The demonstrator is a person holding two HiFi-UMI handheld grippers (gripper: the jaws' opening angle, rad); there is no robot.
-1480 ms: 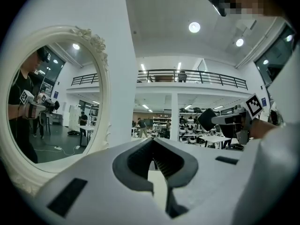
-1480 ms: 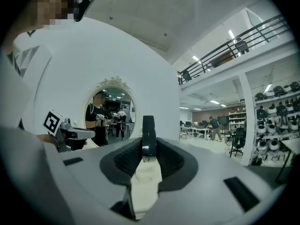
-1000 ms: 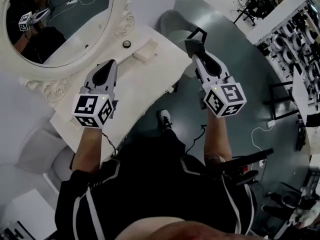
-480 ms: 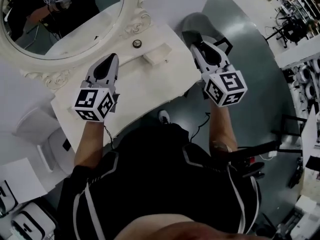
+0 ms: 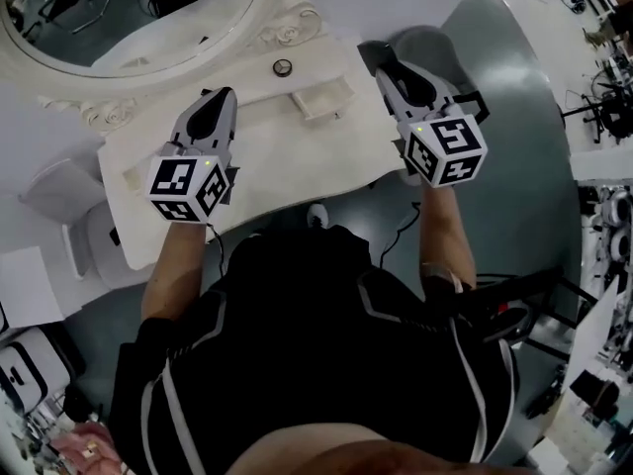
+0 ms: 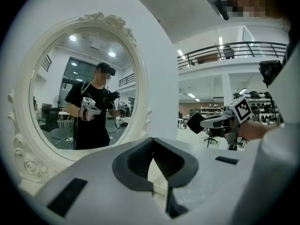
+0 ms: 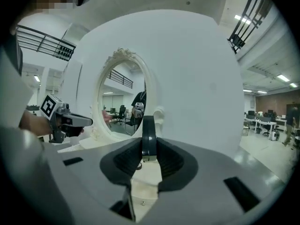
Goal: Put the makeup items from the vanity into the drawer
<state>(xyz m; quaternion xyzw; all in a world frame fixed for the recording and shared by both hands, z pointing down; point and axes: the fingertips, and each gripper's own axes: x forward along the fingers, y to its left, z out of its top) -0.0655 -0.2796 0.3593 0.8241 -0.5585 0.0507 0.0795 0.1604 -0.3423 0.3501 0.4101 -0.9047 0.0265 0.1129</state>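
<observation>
A white vanity (image 5: pixel 267 166) stands under an oval mirror (image 5: pixel 129 18). On its top lie a small round dark-rimmed item (image 5: pixel 283 66) and a shallow white drawer box (image 5: pixel 321 97). My right gripper (image 5: pixel 379 55) hovers at the vanity's right end, shut on a flat black compact (image 7: pixel 148 135) seen edge-on between its pads. The left gripper view shows that compact (image 6: pixel 197 122) as a dark square. My left gripper (image 5: pixel 220 95) hangs over the vanity's left half. Its pads (image 6: pixel 140 161) meet at the tips with nothing between them.
The ornate mirror frame (image 5: pixel 287 33) rises right behind the vanity top. A white chair (image 5: pixel 59 191) stands at the left, and a grey rounded seat (image 5: pixel 430 43) lies beyond my right gripper. A shoe (image 5: pixel 316 214) and cables lie on the grey floor below the vanity's front edge.
Both grippers have come in closer over the vanity as the head view swung. The right one, still holding the compact, has moved from over the floor to the vanity's right end.
</observation>
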